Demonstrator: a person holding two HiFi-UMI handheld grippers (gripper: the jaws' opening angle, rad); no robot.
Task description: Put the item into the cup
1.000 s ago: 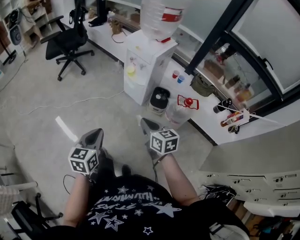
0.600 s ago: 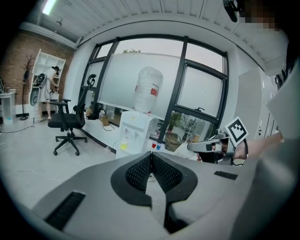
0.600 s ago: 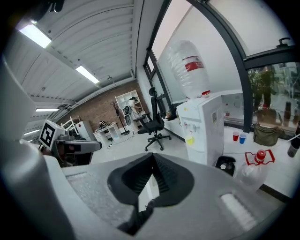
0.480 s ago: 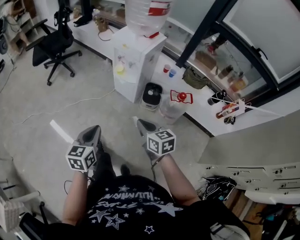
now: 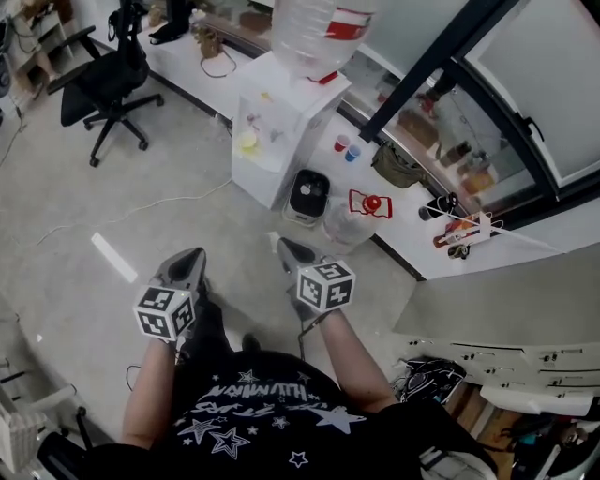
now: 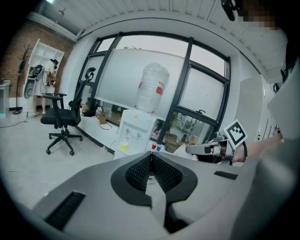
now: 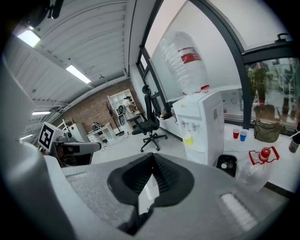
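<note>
Holding the left gripper (image 5: 194, 259) at the lower left of centre in the head view, just above a black star-printed shirt (image 5: 253, 412). Pressing its jaws fully together on nothing, with the ribbed pads (image 6: 138, 171) meeting edge to edge in the left gripper view. Holding the right gripper (image 5: 287, 249) just right of it, a little apart and pointing the same way up the frame. Closing those jaws flat against each other too, gripping nothing.

Standing on a bare grey concrete floor (image 5: 84, 206) filling the left half of the frame. Crossing it at middle left: a short white strip (image 5: 113, 257), and above that a thin pale cable (image 5: 150, 208) trailing toward the right.

Sitting past the gripper tips at centre: a small black box (image 5: 307, 196) and a clear jug with a red handle (image 5: 360, 214), both near the foot of a white water dispenser (image 5: 281, 122). Carrying a large upturned clear bottle (image 5: 317, 28) at top centre and a yellow cup (image 5: 247, 142) below its taps.

Standing upright side by side on a low white ledge (image 5: 398, 230) just right of the dispenser: a red cup (image 5: 341, 143) and a blue cup (image 5: 352, 153), well apart from both grippers. Not possible to tell which thing is the item.

Resting farther right on that ledge, an olive bag (image 5: 397, 165). Rising diagonally behind, a black window frame (image 5: 441, 66). Parking at the upper left, a black office chair (image 5: 101, 82).
</note>
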